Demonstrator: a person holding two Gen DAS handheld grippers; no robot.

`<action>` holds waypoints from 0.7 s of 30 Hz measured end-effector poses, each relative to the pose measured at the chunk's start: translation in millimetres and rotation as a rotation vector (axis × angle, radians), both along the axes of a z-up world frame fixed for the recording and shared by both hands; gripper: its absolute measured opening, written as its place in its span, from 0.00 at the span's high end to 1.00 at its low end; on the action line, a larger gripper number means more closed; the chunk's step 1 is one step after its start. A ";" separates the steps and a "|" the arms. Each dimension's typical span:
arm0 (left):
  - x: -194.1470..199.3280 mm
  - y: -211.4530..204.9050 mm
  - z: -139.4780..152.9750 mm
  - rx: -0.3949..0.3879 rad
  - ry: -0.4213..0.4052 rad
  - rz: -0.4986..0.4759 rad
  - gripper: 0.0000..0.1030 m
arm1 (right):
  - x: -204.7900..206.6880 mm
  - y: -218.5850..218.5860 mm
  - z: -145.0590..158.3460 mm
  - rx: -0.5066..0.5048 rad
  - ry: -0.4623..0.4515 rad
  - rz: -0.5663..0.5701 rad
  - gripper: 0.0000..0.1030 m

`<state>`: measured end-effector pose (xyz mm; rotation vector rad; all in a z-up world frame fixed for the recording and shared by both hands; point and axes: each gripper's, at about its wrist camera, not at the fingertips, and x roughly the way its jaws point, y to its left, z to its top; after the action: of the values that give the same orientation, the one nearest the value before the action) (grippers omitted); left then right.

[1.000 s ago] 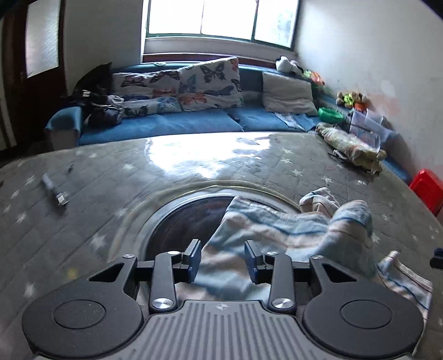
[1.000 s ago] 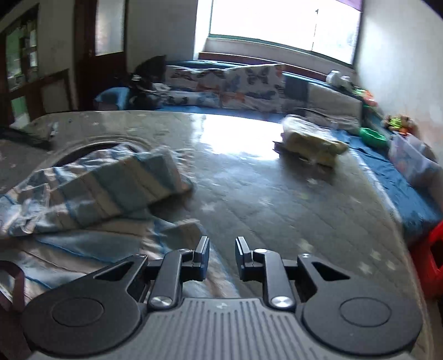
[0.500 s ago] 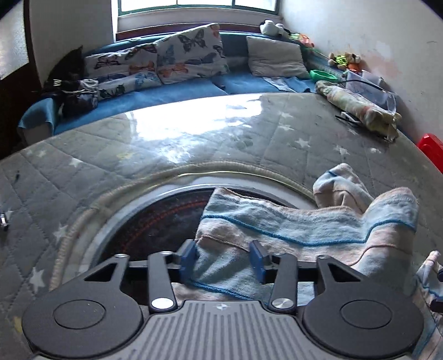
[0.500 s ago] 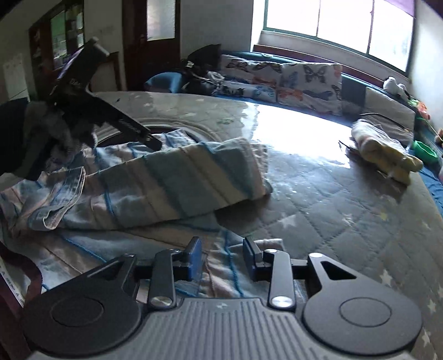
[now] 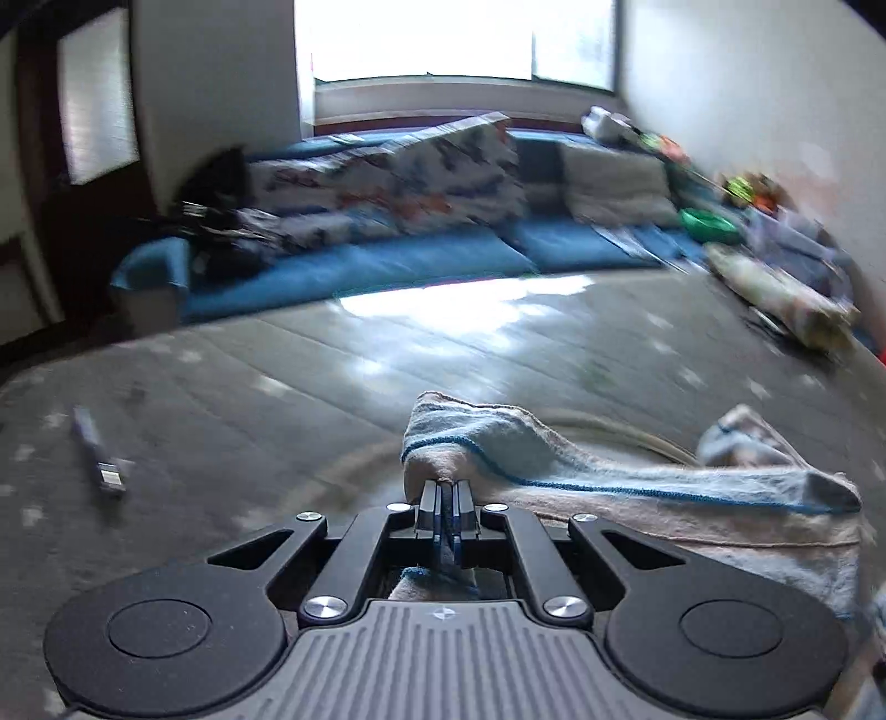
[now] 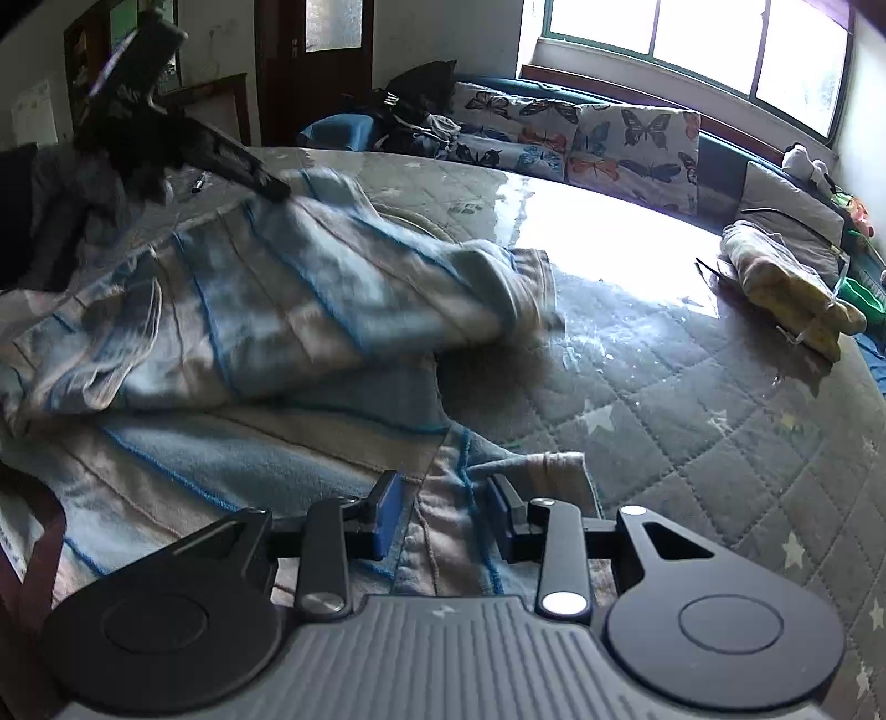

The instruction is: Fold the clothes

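Striped garment pinched between left fingers

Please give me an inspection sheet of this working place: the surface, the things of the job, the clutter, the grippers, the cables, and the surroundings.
Surface: grey quilted cover with stars, glare from the window.
Job's things: striped blue and beige garment, crumpled, one part lifted.
Clutter: small dark stick-shaped object; yellowish cloth bundle at the far edge.
Grippers: left gripper closed on a garment edge, having just closed; right gripper open, its jaws on either side of a garment edge, pads not pressing.
Cables: nothing seen.
Surroundings: blue sofa with butterfly cushions, window, dark wooden door, green bowl.
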<state>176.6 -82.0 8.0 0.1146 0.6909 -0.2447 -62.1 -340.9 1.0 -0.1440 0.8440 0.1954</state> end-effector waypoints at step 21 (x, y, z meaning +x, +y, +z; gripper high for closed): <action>-21.7 113.4 -6.0 0.063 0.020 0.476 0.96 | 110.1 -3.8 25.1 0.096 -0.073 0.008 0.67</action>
<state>154.9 31.4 2.0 0.0057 0.7253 0.2331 48.0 -344.7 26.2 -0.0638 0.7596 0.2363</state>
